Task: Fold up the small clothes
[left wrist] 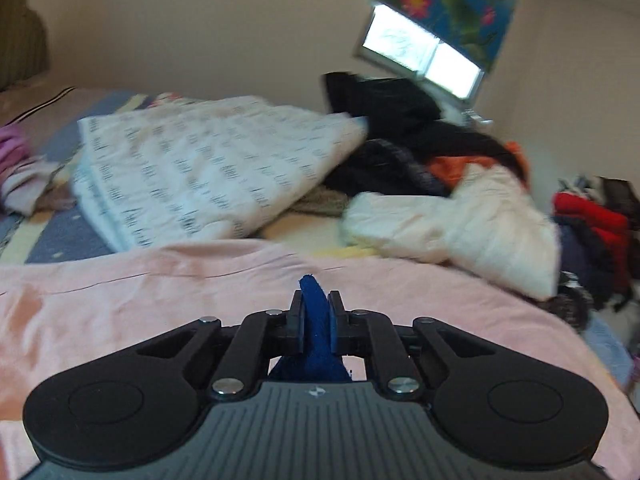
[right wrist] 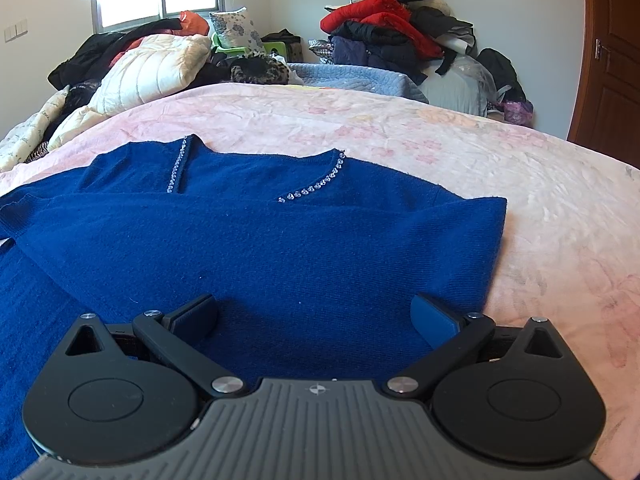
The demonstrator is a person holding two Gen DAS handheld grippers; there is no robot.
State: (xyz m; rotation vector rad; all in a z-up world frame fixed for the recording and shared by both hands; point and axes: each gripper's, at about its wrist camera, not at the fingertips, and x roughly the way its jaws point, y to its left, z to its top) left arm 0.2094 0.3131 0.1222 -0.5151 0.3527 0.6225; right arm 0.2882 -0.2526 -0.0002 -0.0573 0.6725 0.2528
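We have the left gripper (left wrist: 317,300) closed tight on a fold of the blue sweater (left wrist: 316,320); a tongue of the knit sticks up between the two fingers and more of it bunches below them, toward the gripper body. In that view the pink blanket (left wrist: 120,300) fills the ground beneath, and behind it lie a white printed quilt (left wrist: 200,168), a cream padded jacket (left wrist: 460,224) and a heap of dark clothes (left wrist: 400,136) under the window (left wrist: 420,52); this view is motion-blurred. Our right gripper (right wrist: 316,316) stands wide open, its fingers spread apart over the sweater (right wrist: 280,248) and holding nothing; whether the fingertips touch the knit we cannot tell. From the right wrist, the sweater lies spread on the pink blanket (right wrist: 480,152), neckline away from us, a beaded trim (right wrist: 316,190) running along its V-neck, and a sleeve folded across the front. Beyond the blanket's far edge we note the cream padded jacket (right wrist: 156,68), a patterned pillow (right wrist: 236,30), and a pile of red and dark clothes (right wrist: 392,32) by the wall; a wooden door (right wrist: 612,60) is at right.
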